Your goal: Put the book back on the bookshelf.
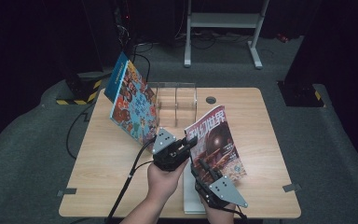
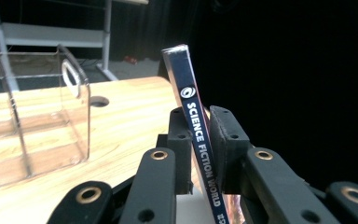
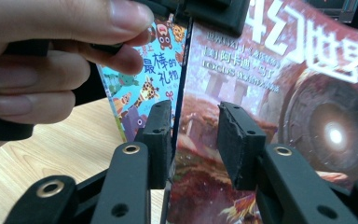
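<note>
A red-covered magazine (image 1: 216,140) stands upright over the table's middle, its dark spine reading SCIENCE FICTION WORLD (image 2: 186,88). My left gripper (image 1: 189,142) is shut on that spine, both pads pressing it in the left gripper view (image 2: 200,121). My right gripper (image 1: 200,165) sits lower at the magazine's near edge. In the right gripper view (image 3: 193,126) the magazine (image 3: 270,79) runs between the jaws beside the left pad, and the right pad stands off the cover, so this gripper is open. The hand on the left gripper (image 3: 51,56) shows close by.
A colourful children's book (image 1: 130,100) leans tilted against a clear acrylic rack (image 1: 177,95) at the back left of the wooden table (image 1: 107,158). Something flat and white (image 1: 191,198) lies at the front edge. A round cable hole (image 1: 210,99) sits behind the rack.
</note>
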`<state>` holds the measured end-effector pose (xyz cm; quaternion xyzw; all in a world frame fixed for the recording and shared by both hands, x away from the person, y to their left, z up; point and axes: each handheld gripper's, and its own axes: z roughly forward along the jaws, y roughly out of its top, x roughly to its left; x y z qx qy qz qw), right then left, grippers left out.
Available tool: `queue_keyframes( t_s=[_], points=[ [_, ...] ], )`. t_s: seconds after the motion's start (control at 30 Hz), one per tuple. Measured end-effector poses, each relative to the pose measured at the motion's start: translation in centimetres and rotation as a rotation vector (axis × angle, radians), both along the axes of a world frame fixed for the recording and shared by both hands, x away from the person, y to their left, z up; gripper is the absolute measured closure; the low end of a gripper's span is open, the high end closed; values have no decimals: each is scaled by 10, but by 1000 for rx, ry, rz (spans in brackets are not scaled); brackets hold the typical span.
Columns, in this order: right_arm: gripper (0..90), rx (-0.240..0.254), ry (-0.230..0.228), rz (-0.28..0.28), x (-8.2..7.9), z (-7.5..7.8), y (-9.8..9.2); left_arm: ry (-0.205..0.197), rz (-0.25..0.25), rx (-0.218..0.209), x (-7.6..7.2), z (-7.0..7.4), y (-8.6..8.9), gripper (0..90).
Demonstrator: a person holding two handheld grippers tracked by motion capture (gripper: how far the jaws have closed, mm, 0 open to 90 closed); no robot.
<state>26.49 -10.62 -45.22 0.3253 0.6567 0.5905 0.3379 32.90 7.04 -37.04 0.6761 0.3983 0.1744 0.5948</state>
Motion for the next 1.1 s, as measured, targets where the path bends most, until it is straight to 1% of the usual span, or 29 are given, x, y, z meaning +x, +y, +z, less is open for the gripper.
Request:
queue_keyframes(
  t_s=[0.03, 0.13, 0.17, 0.2, 0.23, 0.3, 0.4, 0.43, 0.47, 0.5, 0.57, 0.67, 0.73, 0.8, 0.9, 0.97, 1.1],
  points=[
    [646, 9, -1, 7, 0, 0, -1, -4, -5, -5, 0, 1, 0, 797],
    [639, 11, -18, 13, -3, 1, -3, -25, -26, -19, -2, 5, -2, 813],
    [639, 12, -21, 17, -3, 2, -3, -38, -33, -23, -4, 8, -3, 819],
    [639, 8, -29, 18, -5, 2, -3, -42, -34, -23, -4, 9, -3, 827],
    [638, 8, -29, 18, -5, 2, -3, -56, -34, -23, -5, 11, -3, 831],
    [648, 8, -41, 11, -6, 3, -3, -103, -22, -1, -9, 16, -3, 839],
    [651, 13, -35, 3, -6, 4, -5, -166, -11, 31, -14, 19, -3, 839],
    [652, 14, -33, 1, -5, 3, -6, -177, -8, 37, -16, 20, -3, 839],
    [653, 15, -29, 0, -5, 3, -6, -182, -10, 43, -16, 20, -2, 839],
    [655, 13, -29, -1, -4, 3, -6, -180, -8, 37, -16, 20, -2, 839],
    [656, 10, -27, -3, -4, 2, -6, -187, 0, 42, -16, 20, 1, 838],
    [656, 9, -27, -4, -4, 2, -6, -193, 9, 28, -16, 19, 8, 839],
    [656, 7, -24, -5, -4, 2, -6, -203, 18, 26, -15, 18, 13, 839],
    [657, 11, -18, -8, -4, 2, -6, -212, 30, 23, -15, 18, 18, 839],
    [657, 7, -21, -10, -2, 1, -8, -228, 49, 18, -15, 18, 25, 839],
    [657, 8, -16, -13, -2, 1, -8, -231, 63, 14, -14, 18, 30, 840],
    [657, 5, -5, -17, -1, 0, -10, -247, 90, 15, -13, 18, 39, 839]
  ],
)
